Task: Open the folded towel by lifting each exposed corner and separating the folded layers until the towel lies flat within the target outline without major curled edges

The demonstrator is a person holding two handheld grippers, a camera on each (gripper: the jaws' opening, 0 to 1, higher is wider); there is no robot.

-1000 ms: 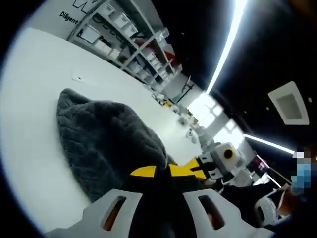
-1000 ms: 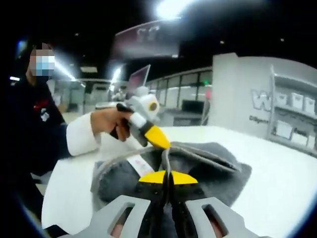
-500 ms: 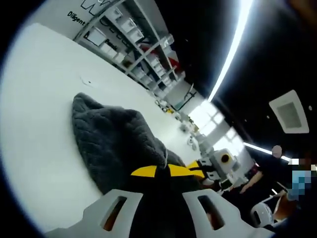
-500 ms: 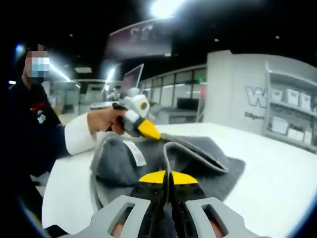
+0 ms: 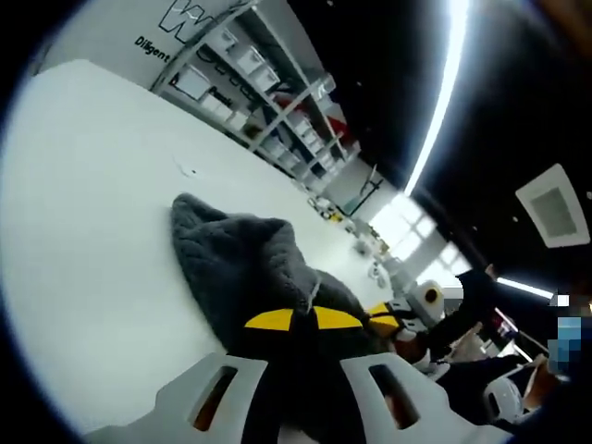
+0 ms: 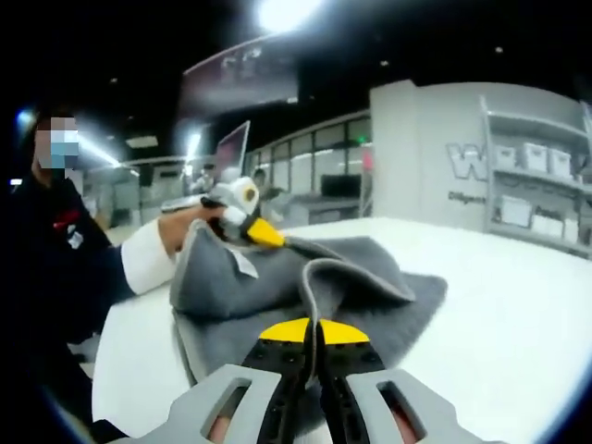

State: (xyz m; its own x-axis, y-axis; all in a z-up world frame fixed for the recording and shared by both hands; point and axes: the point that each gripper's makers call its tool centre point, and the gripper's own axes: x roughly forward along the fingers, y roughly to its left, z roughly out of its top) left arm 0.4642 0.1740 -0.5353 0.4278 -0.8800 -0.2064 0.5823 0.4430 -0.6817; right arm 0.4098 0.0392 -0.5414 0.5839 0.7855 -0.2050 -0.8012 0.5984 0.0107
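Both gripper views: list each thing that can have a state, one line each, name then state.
Dark grey fleecy towel: partly unfolded, bunched, lifted off the table at two edges.
Left gripper: shut on the towel's edge, held up.
Right gripper: shut on a towel fold.
White table: bare around the towel.
White label tag: hanging from the raised edge.

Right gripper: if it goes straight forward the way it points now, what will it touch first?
The right gripper is already shut on the grey towel, so more towel comes first: the raised fold just ahead. Beyond it, probably the white table, though depth is unclear.
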